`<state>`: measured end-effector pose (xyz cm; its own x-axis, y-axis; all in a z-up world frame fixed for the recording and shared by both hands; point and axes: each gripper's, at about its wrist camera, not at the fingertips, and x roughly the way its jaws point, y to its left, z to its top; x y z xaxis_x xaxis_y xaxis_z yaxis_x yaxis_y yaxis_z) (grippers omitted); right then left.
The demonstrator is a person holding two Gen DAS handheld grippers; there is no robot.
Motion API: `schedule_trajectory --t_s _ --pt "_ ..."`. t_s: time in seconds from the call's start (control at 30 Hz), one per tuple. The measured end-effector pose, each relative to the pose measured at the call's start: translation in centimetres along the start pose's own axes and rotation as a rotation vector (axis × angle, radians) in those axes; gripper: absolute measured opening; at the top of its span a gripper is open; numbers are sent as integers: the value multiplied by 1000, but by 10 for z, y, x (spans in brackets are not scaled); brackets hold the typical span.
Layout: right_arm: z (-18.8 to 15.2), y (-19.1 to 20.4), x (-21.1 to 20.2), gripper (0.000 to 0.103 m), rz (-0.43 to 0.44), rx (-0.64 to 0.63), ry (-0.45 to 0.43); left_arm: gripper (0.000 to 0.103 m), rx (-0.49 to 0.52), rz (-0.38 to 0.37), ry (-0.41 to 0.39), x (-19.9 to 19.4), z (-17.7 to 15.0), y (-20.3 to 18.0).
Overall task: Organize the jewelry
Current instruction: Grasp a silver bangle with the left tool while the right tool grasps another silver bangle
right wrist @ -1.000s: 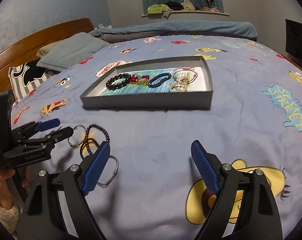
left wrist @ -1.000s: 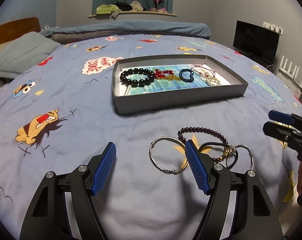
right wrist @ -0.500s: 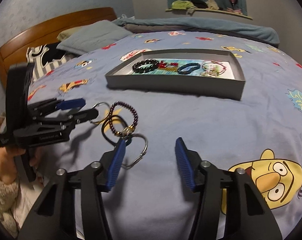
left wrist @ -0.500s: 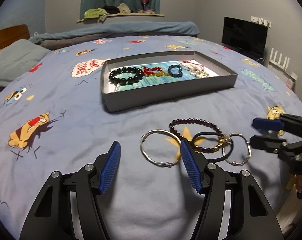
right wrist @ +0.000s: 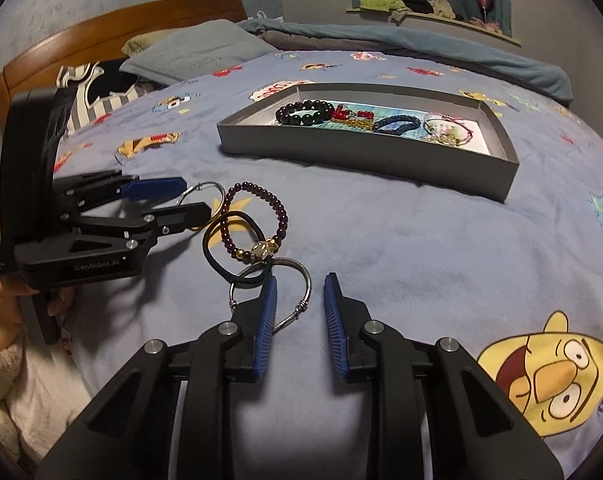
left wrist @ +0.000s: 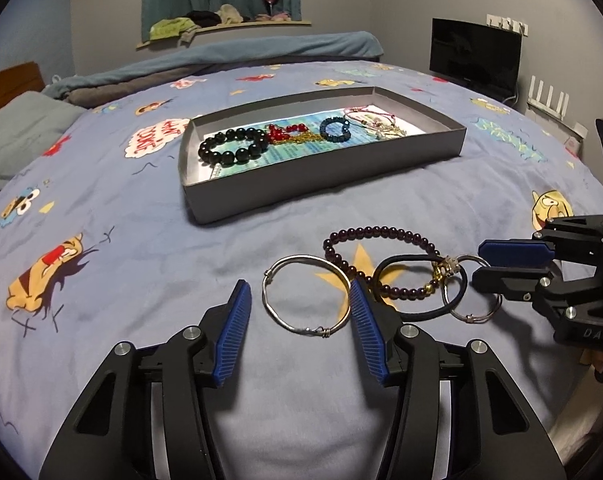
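Both our grippers have just been closing in and have crept nearer the loose pieces on the bed (left wrist: 101,208) since a second ago. Now our left gripper (left wrist: 301,308) has its jaws apart around the big silver bangle (left wrist: 305,300), the pads flanking it and not yet pressing. Our right gripper (right wrist: 299,300) has narrowed a lot but still shows a gap; the small silver ring (right wrist: 271,292) lies partly behind its left pad, and we cannot tell whether that pad touches it. Between the two rings the dark purple bead bracelet (left wrist: 381,260) with its gold charm overlaps the black hair tie (left wrist: 417,284), all four pieces in a tangle just in front of the grey tray (left wrist: 325,184). Inside that tray we already see the black bead bracelet (left wrist: 233,148), a red and gold piece (left wrist: 289,134), a blue bead bracelet (left wrist: 335,130) and thin cord bracelets (left wrist: 375,124) laid in a row. A hand (right wrist: 5,304) holds our left gripper's handle at the edge of the right wrist view.
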<state>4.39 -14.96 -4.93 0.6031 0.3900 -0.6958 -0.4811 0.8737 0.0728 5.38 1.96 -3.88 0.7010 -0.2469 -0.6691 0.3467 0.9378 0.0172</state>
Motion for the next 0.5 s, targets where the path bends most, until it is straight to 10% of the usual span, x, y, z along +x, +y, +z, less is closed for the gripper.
schedule_trajectory --t_s 0.5 --pt "-1 3 2 5 -24 -51 -1 49 37 -2 6 8 3 -3"
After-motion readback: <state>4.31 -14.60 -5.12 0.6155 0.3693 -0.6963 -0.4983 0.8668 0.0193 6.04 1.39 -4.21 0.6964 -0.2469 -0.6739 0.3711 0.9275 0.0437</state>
